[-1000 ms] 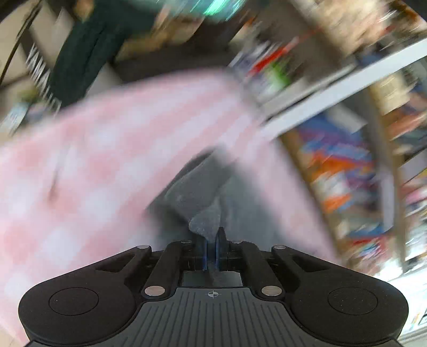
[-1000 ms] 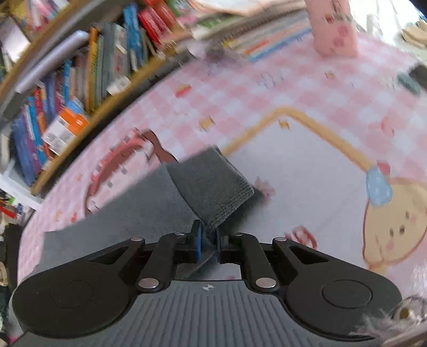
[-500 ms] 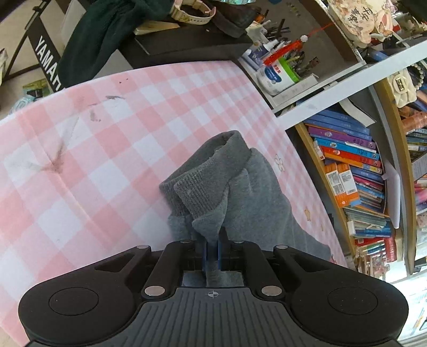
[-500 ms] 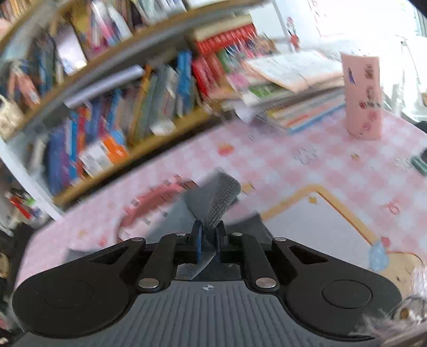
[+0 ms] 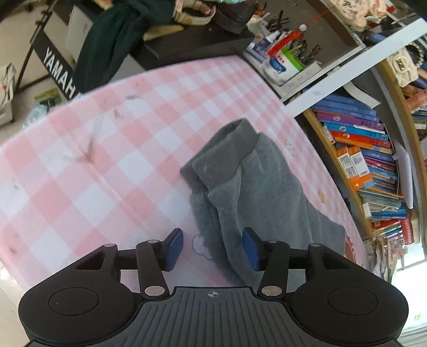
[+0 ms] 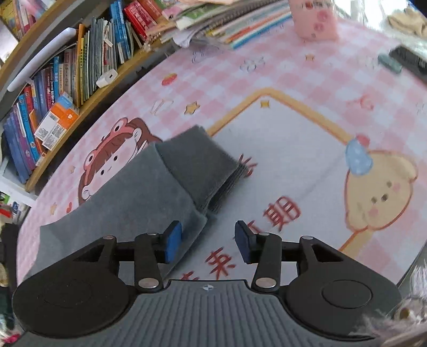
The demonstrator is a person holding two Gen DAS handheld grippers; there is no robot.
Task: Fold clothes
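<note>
A grey fleece garment (image 5: 256,186) lies folded on the pink checked table mat (image 5: 106,165), its ribbed cuff (image 5: 226,149) pointing away. My left gripper (image 5: 212,240) hovers over the near end. Its jaws are opening, and the cloth lies loose between them, close to the right pad (image 5: 250,248), which does not press on it. In the right wrist view the same garment (image 6: 138,208) shows a ribbed cuff (image 6: 197,165) folded on top. My right gripper (image 6: 208,235) is opening too, with the cloth's edge beside its left pad (image 6: 172,240) and nothing gripped.
Bookshelves (image 5: 360,165) (image 6: 53,93) run along the table's far side. A pink cup (image 6: 315,21), stacked books (image 6: 226,26) and a black remote (image 6: 408,60) sit at the mat's far end. A dark green cloth (image 5: 114,34) and keyboard stand (image 5: 58,74) lie beyond the left edge.
Both grippers were shut on the grey cloth and have let go, with jaws now apart. The garment has dropped flat onto the mat, and the right view has tipped back down.
</note>
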